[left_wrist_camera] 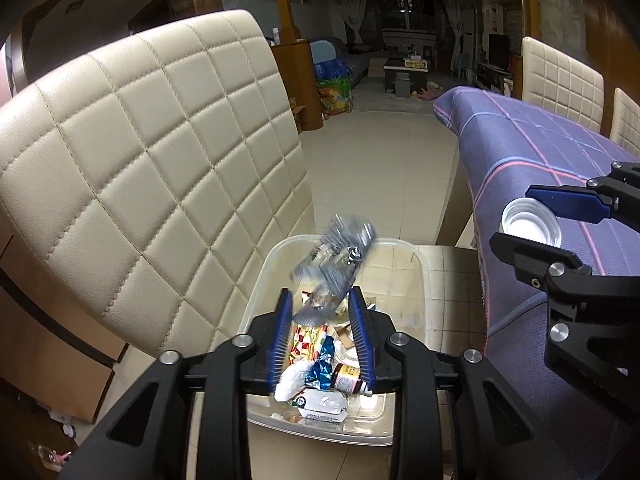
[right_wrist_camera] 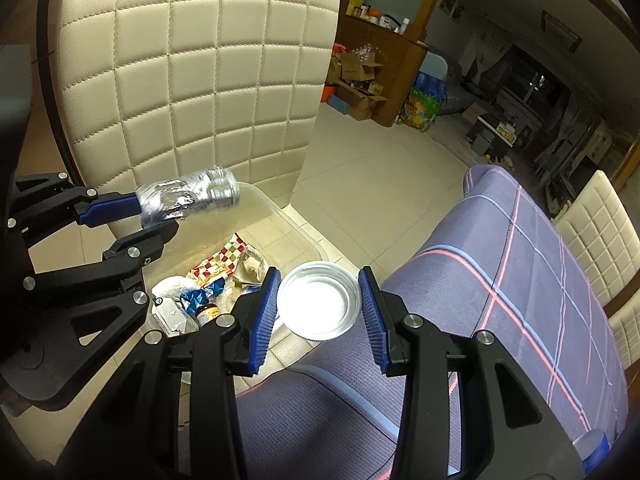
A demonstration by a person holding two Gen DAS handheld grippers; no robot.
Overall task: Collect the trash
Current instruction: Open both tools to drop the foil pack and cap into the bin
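Crumpled clear plastic, a squashed bottle [left_wrist_camera: 336, 260], sits blurred between the blue pads of the left tool [left_wrist_camera: 320, 334], above a clear plastic bin [left_wrist_camera: 416, 276] on the tiled floor. From the right wrist view the same bottle [right_wrist_camera: 188, 200] is clamped near its end by the left tool [right_wrist_camera: 154, 220], the rest jutting out over the bin's [right_wrist_camera: 280, 216] rim. Inside the bin lie a red-and-white checked wrapper [right_wrist_camera: 218, 258], a blue foil wrapper [right_wrist_camera: 200, 294], white tissue [right_wrist_camera: 170, 286] and a small brown jar [left_wrist_camera: 348, 378]. The right tool [right_wrist_camera: 320, 312] has its jaws spread around a white round lid [right_wrist_camera: 318, 306]; whether the pads press it I cannot tell. That lid hangs beside the edge of a bench draped in purple checked cloth [right_wrist_camera: 540, 280]. A cream quilted chair [right_wrist_camera: 200, 80] stands behind the bin.
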